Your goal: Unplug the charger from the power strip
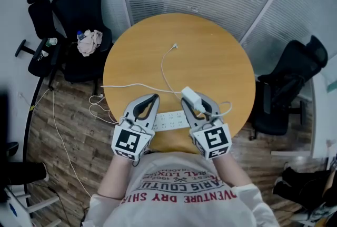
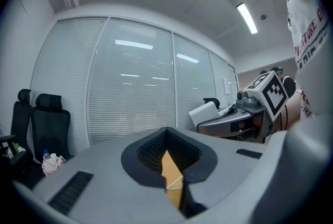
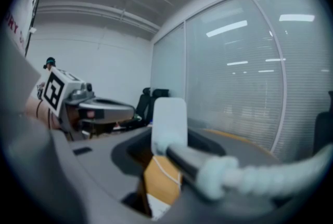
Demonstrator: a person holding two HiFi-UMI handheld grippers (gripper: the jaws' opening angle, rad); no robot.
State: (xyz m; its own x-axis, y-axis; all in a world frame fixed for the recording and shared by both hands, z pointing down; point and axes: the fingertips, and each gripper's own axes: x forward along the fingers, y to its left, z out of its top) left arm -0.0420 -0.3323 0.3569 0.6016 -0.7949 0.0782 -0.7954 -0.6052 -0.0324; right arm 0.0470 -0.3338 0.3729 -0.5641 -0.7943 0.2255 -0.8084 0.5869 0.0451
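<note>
A white power strip (image 1: 169,120) lies near the front edge of the round wooden table (image 1: 210,57). My right gripper (image 1: 196,100) is shut on the white charger (image 1: 191,98), held clear above the strip. In the right gripper view the charger (image 3: 169,119) stands upright between the jaws, and its thick cable (image 3: 250,179) runs off to the right. A thin white cable (image 1: 165,69) trails across the table. My left gripper (image 1: 152,98) hovers over the strip's left part, shut with nothing in it; its tips meet in the left gripper view (image 2: 174,186).
Black office chairs stand at the left (image 1: 79,10) and right (image 1: 287,86) of the table. One left chair holds a cloth (image 1: 90,41) and a bottle. A white cord (image 1: 120,85) runs off the table's left edge to the wooden floor. Blinds line the wall behind.
</note>
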